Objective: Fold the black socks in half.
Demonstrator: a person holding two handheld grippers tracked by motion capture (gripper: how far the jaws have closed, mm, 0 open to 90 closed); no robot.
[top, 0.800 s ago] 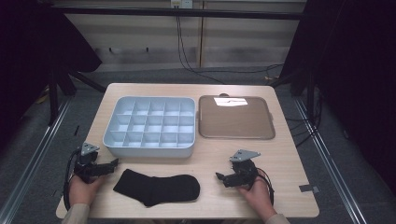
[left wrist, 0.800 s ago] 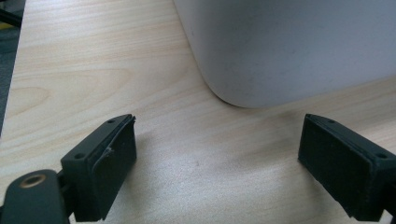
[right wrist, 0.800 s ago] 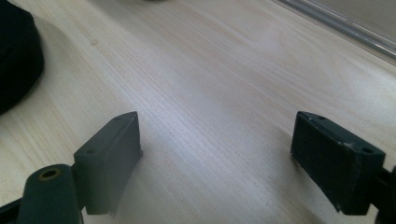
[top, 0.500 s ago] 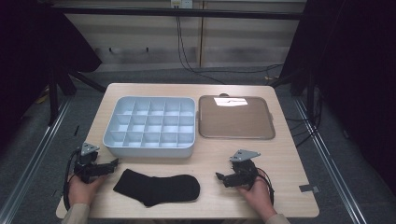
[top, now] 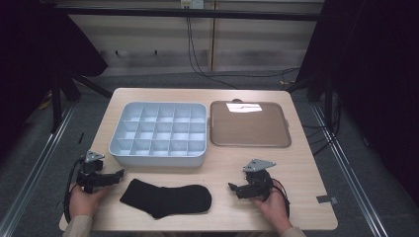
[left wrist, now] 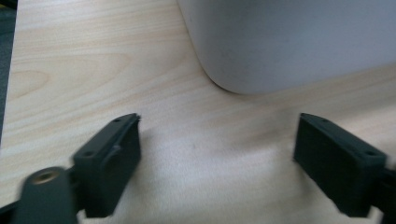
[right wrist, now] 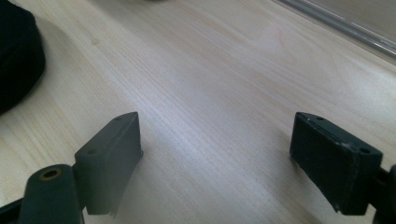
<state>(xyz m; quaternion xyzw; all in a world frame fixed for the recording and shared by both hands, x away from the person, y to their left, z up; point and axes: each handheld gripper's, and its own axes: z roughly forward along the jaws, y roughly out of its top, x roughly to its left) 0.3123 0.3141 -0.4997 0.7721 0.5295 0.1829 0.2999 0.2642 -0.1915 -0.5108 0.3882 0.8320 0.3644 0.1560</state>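
A black sock (top: 165, 198) lies flat near the front edge of the wooden table (top: 222, 163), between my two hands. My left gripper (top: 118, 174) rests low on the table to the sock's left, jaws wide apart and pointing right. Its own view shows bare wood between the open jaws (left wrist: 217, 158) and a rounded corner of the grey bin (left wrist: 289, 42) just beyond. My right gripper (top: 231, 187) sits to the sock's right, open and pointing left, apart from the sock. In the right gripper view the jaws (right wrist: 215, 158) frame bare wood, with the sock's edge (right wrist: 18, 56) at far left.
A pale grey bin (top: 160, 133) divided into several empty compartments stands behind the sock. A brown tray (top: 249, 124) lies to its right, with a bright reflection on it. Dark floor and metal rails surround the table.
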